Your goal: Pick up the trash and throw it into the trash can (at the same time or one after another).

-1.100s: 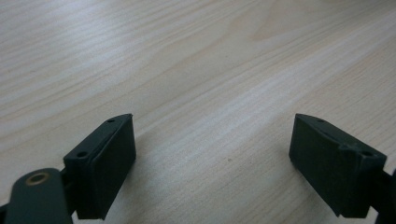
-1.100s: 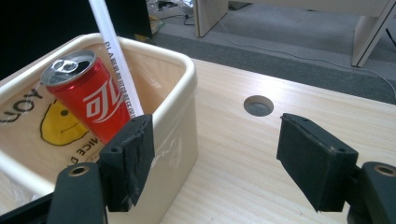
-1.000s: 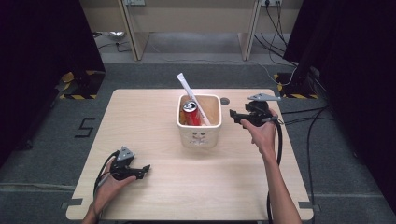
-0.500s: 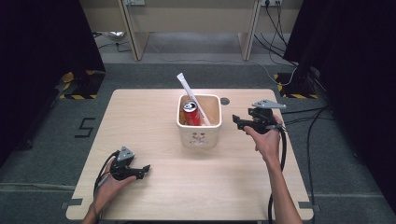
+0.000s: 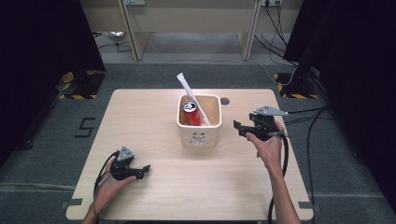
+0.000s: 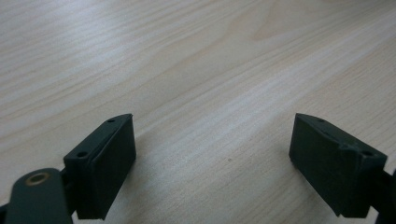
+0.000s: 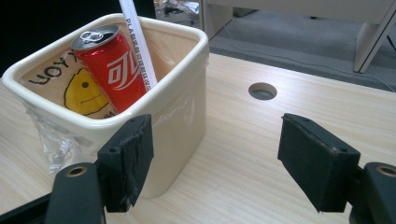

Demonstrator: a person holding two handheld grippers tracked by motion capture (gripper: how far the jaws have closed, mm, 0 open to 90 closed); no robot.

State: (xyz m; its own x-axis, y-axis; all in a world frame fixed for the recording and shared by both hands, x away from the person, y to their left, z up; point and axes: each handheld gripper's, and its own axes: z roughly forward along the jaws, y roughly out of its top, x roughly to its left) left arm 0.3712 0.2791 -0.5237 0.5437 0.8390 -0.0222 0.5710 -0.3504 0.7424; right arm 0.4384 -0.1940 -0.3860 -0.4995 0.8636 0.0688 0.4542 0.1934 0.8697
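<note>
One bench point(image 5: 154, 116), light wood grain, with one round cable hole point(image 5: 225, 101) near its far edge.

One cream square tub point(image 5: 199, 135), standing upright at the middle of the bench, slightly toward the far side. It bears a printed face on its near wall, and a clear plastic liner shows along its wall in the right gripper view.

Contents of the tub, counted: one red drink can point(image 5: 191, 113), leaning inside with its silver top up; one long white wrapped stick point(image 5: 192, 97) with small print along it, tilted and rising past the far-left rim, lying against the can; one brown card with a yellow smiley point(image 7: 86, 95) behind the can.

Two hand-held grippers. The left hand-held gripper point(image 5: 144, 169) lies low at the near-left of the bench in the person's left hand point(image 5: 109, 184), jaws spread with only bare wood between them, well apart from the tub. The right hand-held gripper point(image 5: 238, 127) is held in the right hand point(image 5: 269, 147) just to the right of the tub, pointing at it, jaws spread wide and empty; the tub's near corner sits by its left jaw, with no contact visible.
</note>
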